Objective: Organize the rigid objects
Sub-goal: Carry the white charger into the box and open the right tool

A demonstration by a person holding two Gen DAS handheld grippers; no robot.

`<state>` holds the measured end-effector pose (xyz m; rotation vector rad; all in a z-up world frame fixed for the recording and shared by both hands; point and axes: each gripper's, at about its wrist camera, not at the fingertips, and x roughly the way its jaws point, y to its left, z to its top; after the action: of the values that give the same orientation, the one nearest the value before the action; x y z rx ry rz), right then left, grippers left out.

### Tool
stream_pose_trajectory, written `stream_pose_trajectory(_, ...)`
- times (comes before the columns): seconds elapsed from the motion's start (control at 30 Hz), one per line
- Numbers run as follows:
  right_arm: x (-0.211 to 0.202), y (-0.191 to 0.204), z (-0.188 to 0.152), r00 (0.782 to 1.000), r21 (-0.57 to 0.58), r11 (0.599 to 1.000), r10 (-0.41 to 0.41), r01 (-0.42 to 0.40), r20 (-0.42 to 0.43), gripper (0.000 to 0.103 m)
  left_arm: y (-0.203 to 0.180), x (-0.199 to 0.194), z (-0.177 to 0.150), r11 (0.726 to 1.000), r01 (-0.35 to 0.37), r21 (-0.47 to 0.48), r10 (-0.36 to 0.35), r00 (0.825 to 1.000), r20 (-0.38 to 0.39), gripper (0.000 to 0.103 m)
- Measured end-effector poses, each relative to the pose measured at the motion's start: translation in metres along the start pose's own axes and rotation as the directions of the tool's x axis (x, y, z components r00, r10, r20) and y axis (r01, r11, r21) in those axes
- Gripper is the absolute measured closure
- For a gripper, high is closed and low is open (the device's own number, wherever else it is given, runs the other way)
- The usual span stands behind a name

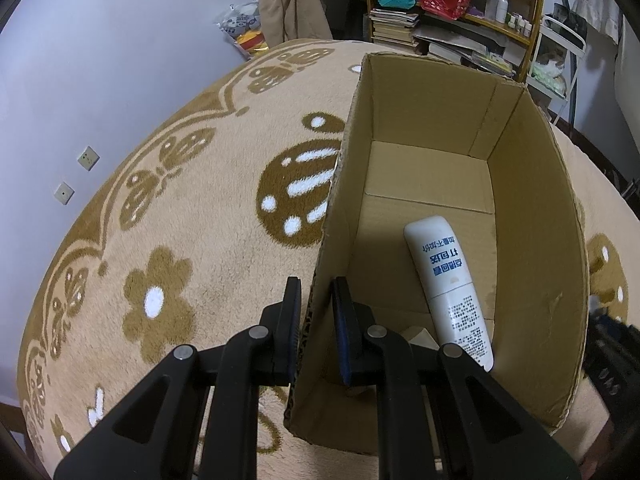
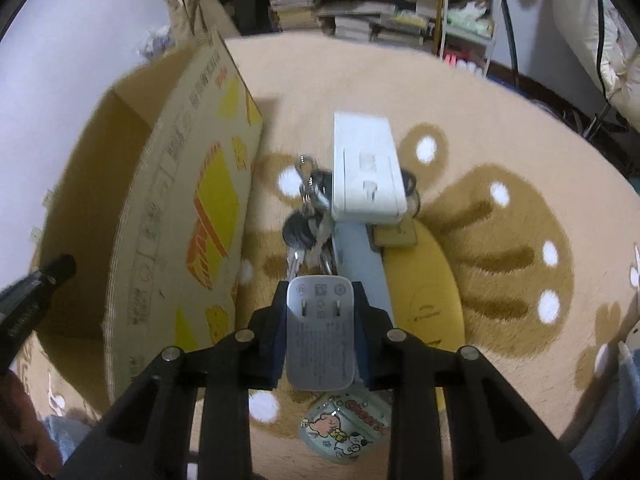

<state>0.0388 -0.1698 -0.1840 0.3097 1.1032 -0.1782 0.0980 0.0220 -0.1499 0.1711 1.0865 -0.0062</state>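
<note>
An open cardboard box (image 1: 532,208) stands on the patterned carpet; a white tube with blue print (image 1: 448,284) lies inside it. My left gripper (image 1: 316,308) is shut on the box's left wall, one finger outside and one inside. In the right wrist view the box (image 2: 192,208) stands at the left. My right gripper (image 2: 320,320) is shut on a grey plug adapter (image 2: 320,332) and holds it above the carpet. Beyond it lie a white box (image 2: 366,172), a bunch of keys (image 2: 308,216), a pale blue flat object (image 2: 360,268) and a yellow object (image 2: 424,292).
A small cartoon-printed case (image 2: 348,428) lies on the carpet under my right gripper. Shelves with books and bottles (image 1: 460,20) and a white rack (image 2: 472,12) stand behind the carpet. A wall with sockets (image 1: 88,158) is to the left.
</note>
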Motion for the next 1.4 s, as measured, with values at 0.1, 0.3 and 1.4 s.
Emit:
stream_pose_trajectory(0.1,-0.016,0.003,0.004,0.998,-0.01,1.0,0.011,-0.011,0.064,0.073,0.0,0.0,0.0,1.0,0.003,0.002,-0.003,1.0,0.0,0.088)
stream_pose_trajectory(0.3,-0.04,0.009,0.018,0.983,-0.026,0.998,0.053,-0.049,0.177,0.073,0.0,0.001,0.0,1.0,0.006,0.022,-0.006,1.0,0.012,0.089)
stream_pose_trajectory(1.4,-0.059,0.071,0.053,0.904,-0.14,0.956,0.29,-0.259,0.313,0.073,0.005,0.001,0.001,0.999,0.033,0.002,-0.033,0.999,0.009,0.09)
